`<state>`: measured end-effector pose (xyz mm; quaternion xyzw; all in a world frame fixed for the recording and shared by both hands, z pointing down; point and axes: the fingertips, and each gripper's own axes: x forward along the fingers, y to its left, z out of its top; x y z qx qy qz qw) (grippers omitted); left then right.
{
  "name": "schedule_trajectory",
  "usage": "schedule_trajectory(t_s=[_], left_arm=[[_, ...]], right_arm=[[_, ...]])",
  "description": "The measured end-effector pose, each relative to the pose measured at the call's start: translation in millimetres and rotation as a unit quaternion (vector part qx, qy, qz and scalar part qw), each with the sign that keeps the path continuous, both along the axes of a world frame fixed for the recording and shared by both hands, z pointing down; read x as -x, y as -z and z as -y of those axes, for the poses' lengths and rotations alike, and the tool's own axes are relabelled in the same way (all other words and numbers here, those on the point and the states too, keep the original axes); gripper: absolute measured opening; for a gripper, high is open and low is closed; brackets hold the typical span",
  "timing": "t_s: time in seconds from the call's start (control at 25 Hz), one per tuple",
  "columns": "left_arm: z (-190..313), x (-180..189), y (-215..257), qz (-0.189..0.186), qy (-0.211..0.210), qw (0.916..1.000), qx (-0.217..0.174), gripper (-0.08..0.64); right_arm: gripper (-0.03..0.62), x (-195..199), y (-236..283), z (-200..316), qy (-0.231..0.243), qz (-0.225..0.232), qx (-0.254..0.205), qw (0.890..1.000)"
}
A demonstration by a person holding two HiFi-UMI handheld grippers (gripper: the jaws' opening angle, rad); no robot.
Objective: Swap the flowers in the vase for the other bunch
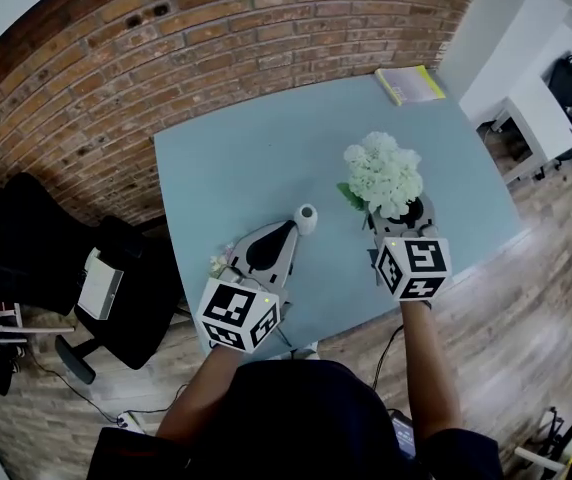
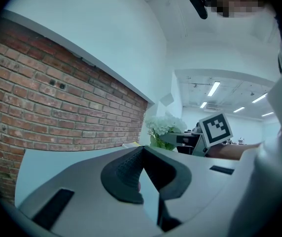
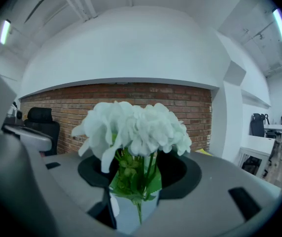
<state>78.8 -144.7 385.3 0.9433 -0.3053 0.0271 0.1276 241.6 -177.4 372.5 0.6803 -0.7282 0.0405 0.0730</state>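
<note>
The right gripper [image 1: 402, 215] [image 3: 137, 176] pinches the green stems of a bunch of white flowers [image 1: 384, 173] [image 3: 133, 130]. It holds the bunch upright above the pale blue table [image 1: 236, 168], clear of the small white cylindrical vase [image 1: 306, 218] and to its right. The vase stands upright just past the tip of the left gripper [image 1: 288, 228] [image 2: 142, 152], whose jaws meet at their tips. A pinkish scrap shows in the narrow gap behind them, too small to name. A small cluster of pale blossoms [image 1: 220, 264] sits just beside that gripper's body; whether it is held I cannot tell. A yellow-green book [image 1: 411, 85] lies at the table's far corner, near a red brick wall [image 1: 166, 58].
</note>
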Motion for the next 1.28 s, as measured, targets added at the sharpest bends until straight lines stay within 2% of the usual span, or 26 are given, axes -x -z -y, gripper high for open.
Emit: schedule_trajectory(t_s=[0.4, 0.84, 1.28], left_arm=[[-1.1, -10.9, -11.1, 0.007, -0.015, 0.9998, 0.013, 0.002], [0.0, -17.4, -23.3, 0.020, -0.021, 0.9992, 0.026, 0.002], [7.3, -25.4, -34.2, 0.038, -0.019, 0.9985, 0.035, 0.002]], right_arm=[[0.238, -19.3, -50.4, -11.9, -0.030, 0.004, 0.071, 0.997], [0.233, -31.2, -116.9, -21.4, -0.045, 0.029, 0.154, 0.987], [0.233, -42.2, -164.0, -19.2, -0.048, 0.049, 0.196, 0.978]])
